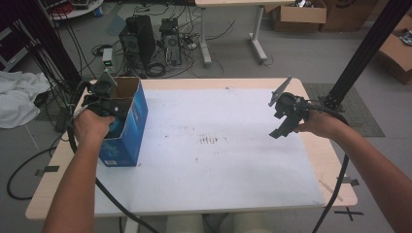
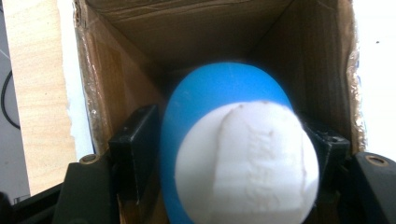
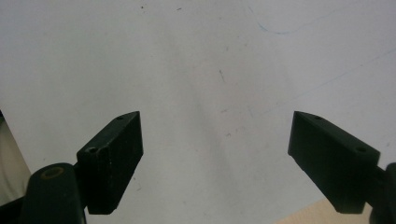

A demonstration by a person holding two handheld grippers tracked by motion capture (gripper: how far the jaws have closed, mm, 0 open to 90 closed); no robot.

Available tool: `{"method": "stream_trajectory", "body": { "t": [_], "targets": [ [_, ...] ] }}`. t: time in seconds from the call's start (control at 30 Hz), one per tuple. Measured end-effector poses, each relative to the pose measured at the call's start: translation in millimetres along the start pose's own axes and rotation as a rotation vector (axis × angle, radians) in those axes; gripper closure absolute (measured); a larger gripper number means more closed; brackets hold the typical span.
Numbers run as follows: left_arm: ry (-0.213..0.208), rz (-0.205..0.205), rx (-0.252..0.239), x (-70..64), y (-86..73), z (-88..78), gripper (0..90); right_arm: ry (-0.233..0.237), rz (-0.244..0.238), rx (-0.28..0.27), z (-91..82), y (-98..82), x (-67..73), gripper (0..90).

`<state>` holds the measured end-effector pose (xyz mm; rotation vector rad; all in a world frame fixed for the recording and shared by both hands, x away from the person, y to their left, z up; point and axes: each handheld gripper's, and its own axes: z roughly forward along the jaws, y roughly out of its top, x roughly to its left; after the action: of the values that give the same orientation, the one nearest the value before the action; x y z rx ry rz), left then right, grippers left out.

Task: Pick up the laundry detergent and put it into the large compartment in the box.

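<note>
On the left side of the table (image 1: 204,194), which is covered by a white sheet (image 1: 218,165) bearing a few small brownish marks near its centre, stands a blue cardboard box (image 1: 127,131) with its top flaps open and its brown inner walls exposed. The left gripper (image 1: 108,99) is held by the person's left hand (image 1: 92,125) over the box opening. In the left gripper view its two black jaws sit inside the box mouth, pressed against either side of a blue and white egg-shaped object (image 2: 233,149); the object is clamped between them, its white end nearest the camera and its blue end directed down into the box. A raised, rectangular relief is visible on the white end; any lettering on it is too blurred to read. The right gripper (image 1: 282,119) is held by the right hand (image 1: 320,124) above the right part of the sheet, well apart from the box. In the right gripper view its jaws are spread wide with nothing between them, and the white sheet lies beneath. Beyond the table, the floor carries computer towers (image 1: 150,39), loose cables and cardboard cartons (image 1: 301,14).
</note>
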<state>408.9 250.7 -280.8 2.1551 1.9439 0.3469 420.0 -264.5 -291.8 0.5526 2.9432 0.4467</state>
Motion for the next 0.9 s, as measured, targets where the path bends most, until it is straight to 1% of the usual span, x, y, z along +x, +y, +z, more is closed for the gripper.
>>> {"method": "stream_trajectory", "body": {
  "t": [0.03,0.13,0.17,0.33,0.4,0.5,0.53,0.6,0.7,0.9],
  "targets": [
    [-0.007,-0.004,-0.007,0.3,-0.5,-0.7,32.5,0.001,-0.001,-0.002,0.0,-0.1,0.2,18.2],
    [-0.008,-0.006,-0.012,0.8,-0.8,-1.5,32.0,0.001,0.000,-0.003,-0.1,0.0,0.6,18.1],
    [-0.018,-0.006,-0.014,1.5,-1.0,-2.4,31.7,0.000,0.001,-0.003,-0.3,0.2,1.0,18.2],
    [-0.026,-0.012,-0.028,2.6,-1.4,-6.3,31.6,-0.001,-0.003,-0.002,-1.2,0.3,1.3,18.2],
    [-0.024,-0.009,-0.028,3.5,-1.4,-8.8,31.3,-0.002,-0.001,-0.002,-1.8,0.2,1.6,18.2],
    [-0.025,-0.016,-0.036,3.5,-1.4,-10.3,29.4,-0.003,0.001,-0.003,-2.3,0.2,2.0,18.2],
    [-0.025,-0.026,-0.045,4.1,-1.4,-12.4,27.9,-0.004,-0.002,-0.004,-2.6,0.5,2.4,18.2],
    [-0.026,-0.025,-0.047,4.6,-1.5,-14.6,27.0,-0.004,0.002,-0.005,-3.1,0.5,3.0,18.2],
    [-0.026,-0.024,-0.052,5.5,-1.3,-18.9,26.8,-0.006,-0.007,-0.006,-3.9,0.6,2.7,18.2],
    [-0.023,-0.017,-0.068,5.7,-0.5,-27.8,25.4,-0.009,-0.002,-0.008,-5.6,0.4,4.1,18.2]
  ]
}}
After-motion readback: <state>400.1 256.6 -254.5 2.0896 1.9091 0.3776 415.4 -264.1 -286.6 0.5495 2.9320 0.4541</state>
